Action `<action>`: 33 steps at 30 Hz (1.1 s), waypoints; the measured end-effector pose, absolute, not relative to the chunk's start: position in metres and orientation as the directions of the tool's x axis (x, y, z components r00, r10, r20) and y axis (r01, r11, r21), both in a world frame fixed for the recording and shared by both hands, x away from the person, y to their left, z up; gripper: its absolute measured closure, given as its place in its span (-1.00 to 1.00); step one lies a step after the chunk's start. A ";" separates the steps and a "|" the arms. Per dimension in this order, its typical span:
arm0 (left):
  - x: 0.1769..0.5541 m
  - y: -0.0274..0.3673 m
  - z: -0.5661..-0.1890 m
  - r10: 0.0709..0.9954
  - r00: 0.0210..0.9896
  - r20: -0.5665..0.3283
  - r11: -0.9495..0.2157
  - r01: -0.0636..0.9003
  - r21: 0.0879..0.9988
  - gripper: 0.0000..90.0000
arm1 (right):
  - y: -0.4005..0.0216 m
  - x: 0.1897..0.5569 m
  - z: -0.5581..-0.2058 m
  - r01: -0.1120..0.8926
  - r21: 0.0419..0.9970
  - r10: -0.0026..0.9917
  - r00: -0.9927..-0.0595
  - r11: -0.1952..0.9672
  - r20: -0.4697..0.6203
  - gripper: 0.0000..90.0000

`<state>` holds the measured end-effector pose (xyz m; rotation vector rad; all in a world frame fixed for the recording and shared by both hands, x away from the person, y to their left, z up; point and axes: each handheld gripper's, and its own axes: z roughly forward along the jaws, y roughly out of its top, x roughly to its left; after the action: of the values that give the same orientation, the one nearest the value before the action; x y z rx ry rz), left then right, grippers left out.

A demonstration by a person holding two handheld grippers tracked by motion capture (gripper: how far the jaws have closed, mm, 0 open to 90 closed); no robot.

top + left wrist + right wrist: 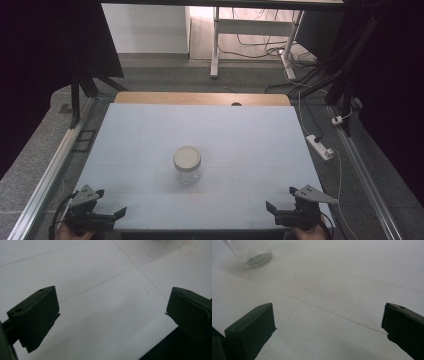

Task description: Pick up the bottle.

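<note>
Jar (187, 167) stands upright at the centre of the worktop (150, 135), clear glass with a pale round lid (187, 157) seated on top; its contents cannot be told. Left gripper (111, 209) waits at the near edge at about 7 o'clock from the jar, and right gripper (279, 209) at about 5 o'clock; both are well apart from it; both sets of jaws are spread wide and grasp nothing.

Judged step: approach, with one gripper to steady the glass body and the other to take the lid.

- Bring the left gripper in toward 1 o'clock, low, aiming at the glass wall below the lid; keep the jaws released until the body lies squarely between them.
- Close gently; glass is smooth and may slip or skid on the worktop if pinched off-centre.
- Bring the right gripper in toward 11 o'clock; the right gripper view shows the jar base (258, 258) at upper left, so the hand should turn that way before advancing.
- Settle the right jaws across the lid rim, level with it; a tilted grip would likely tip the jar.
- Avoid nudging the jar with an open jaw on the way in.
</note>
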<state>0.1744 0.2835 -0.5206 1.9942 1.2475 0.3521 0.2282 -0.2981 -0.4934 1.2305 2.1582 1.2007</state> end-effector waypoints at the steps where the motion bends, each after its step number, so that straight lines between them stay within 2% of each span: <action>1: 0.174 0.284 -0.521 0.859 0.489 -0.150 -0.248 0.656 0.713 -1.00 | -0.298 0.228 -0.493 0.510 0.821 0.831 -0.550 0.256 0.083 -1.00; 24: 0.176 0.281 -0.521 0.840 0.518 -0.159 -0.269 0.653 0.708 -1.00 | -0.297 0.230 -0.494 0.517 0.811 0.816 -0.572 0.273 0.089 -1.00; 33: 0.177 0.277 -0.516 0.823 0.545 -0.161 -0.267 0.621 0.737 -1.00 | -0.297 0.230 -0.494 0.517 0.813 0.816 -0.570 0.267 0.095 -1.00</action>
<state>0.1772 0.2768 -0.5155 1.9930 1.1653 0.3247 0.2299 -0.2975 -0.4941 1.2166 2.2000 1.2095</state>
